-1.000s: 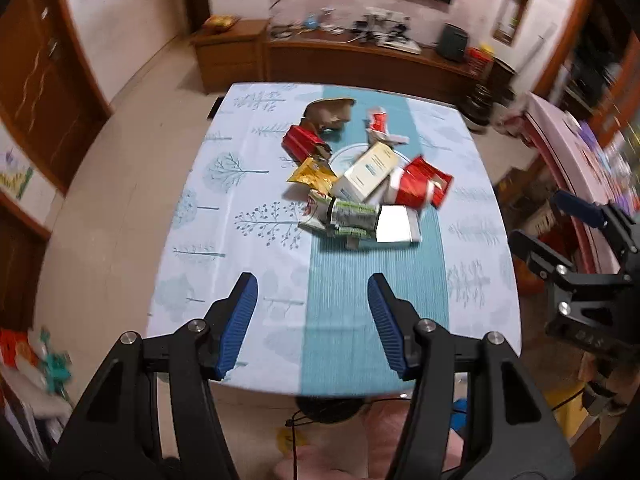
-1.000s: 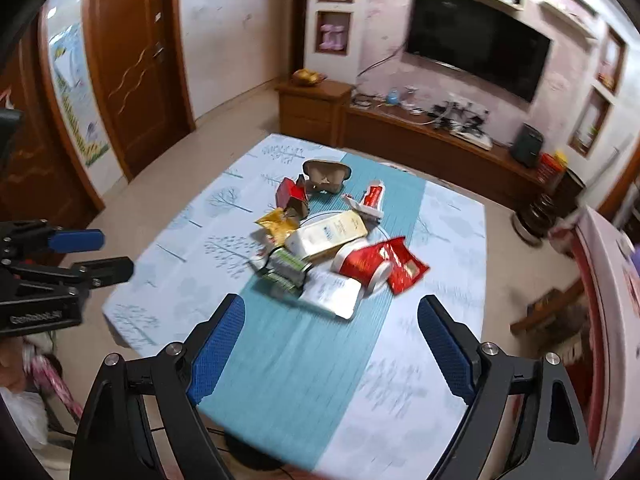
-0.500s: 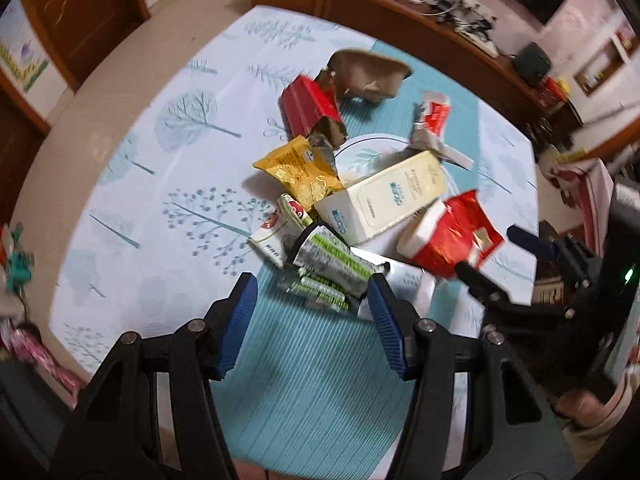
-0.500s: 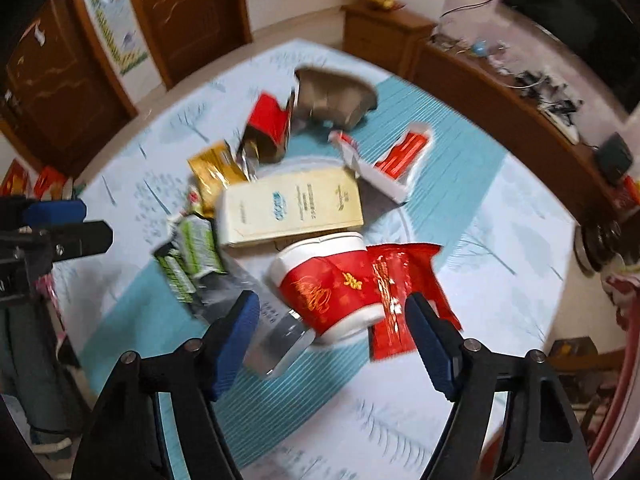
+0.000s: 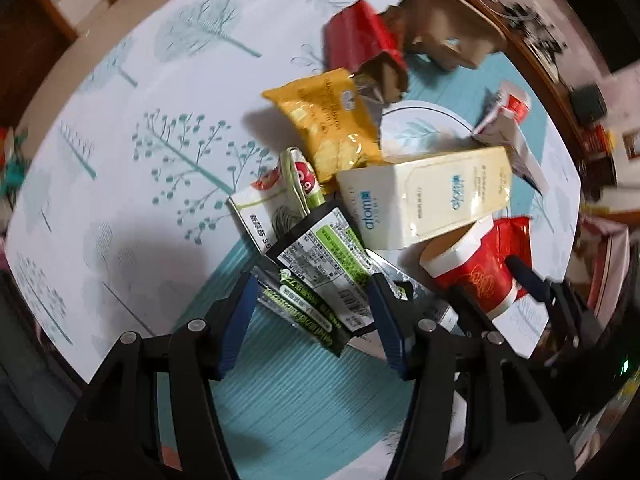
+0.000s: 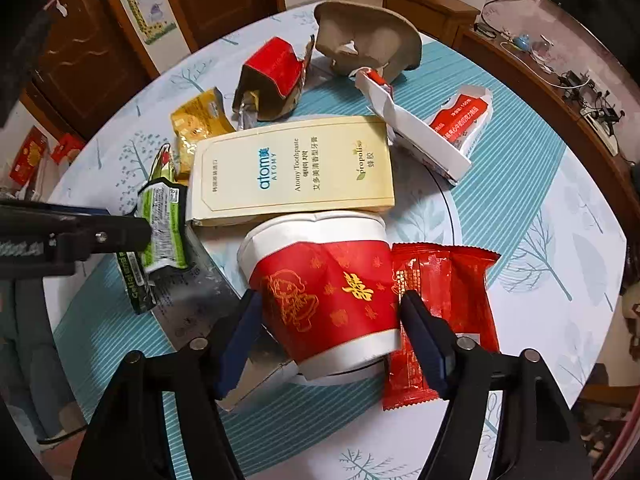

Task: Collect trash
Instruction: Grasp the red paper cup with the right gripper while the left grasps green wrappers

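Where a second back both wrist views took in the whole table (image 6: 560, 220) from high up, now pressed close over the trash heap. Right gripper (image 6: 328, 312): jaws closing, red-and-white paper cup (image 6: 320, 276) lying on its side between them, pads at its wall, firm pinch not confirmed. Left gripper (image 5: 310, 300): jaws spread, unchanged, straddling black-and-green foil wrapper (image 5: 320, 268). Judged: two first pickups about to start; nothing lifted yet.

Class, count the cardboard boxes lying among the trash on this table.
3: a cream toothpaste box mid-pile, a torn red box behind it, and an opened white and red box to its right. Others may be hidden.
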Demonstrator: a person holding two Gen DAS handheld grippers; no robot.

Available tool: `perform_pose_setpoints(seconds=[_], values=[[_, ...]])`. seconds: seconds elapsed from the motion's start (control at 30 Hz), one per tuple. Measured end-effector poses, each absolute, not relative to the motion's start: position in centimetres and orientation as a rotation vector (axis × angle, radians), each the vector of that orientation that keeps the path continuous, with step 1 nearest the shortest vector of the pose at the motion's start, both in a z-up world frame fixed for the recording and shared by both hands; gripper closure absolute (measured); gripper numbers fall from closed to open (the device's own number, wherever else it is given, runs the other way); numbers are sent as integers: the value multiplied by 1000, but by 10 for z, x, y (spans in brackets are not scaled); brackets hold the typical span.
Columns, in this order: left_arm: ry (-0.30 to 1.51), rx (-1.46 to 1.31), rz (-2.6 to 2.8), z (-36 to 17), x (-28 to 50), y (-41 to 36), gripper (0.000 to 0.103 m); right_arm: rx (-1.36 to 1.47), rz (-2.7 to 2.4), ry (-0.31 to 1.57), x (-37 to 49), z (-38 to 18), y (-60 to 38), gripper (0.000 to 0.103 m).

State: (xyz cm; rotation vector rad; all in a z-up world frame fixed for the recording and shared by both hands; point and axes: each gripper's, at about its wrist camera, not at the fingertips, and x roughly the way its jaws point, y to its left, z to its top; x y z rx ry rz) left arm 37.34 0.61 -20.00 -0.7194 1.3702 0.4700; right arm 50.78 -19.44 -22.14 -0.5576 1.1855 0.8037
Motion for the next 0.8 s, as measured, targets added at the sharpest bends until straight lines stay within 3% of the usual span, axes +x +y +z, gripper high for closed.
perform_pose_setpoints(seconds=[0.13,0.8], values=[[1367,-724,492,-204,377,3,49,-529,827,1187,507,-220,-200,39],[1343,-882,506,-222,400,17,49,-451,836,1198,502,-215,-199,41]])
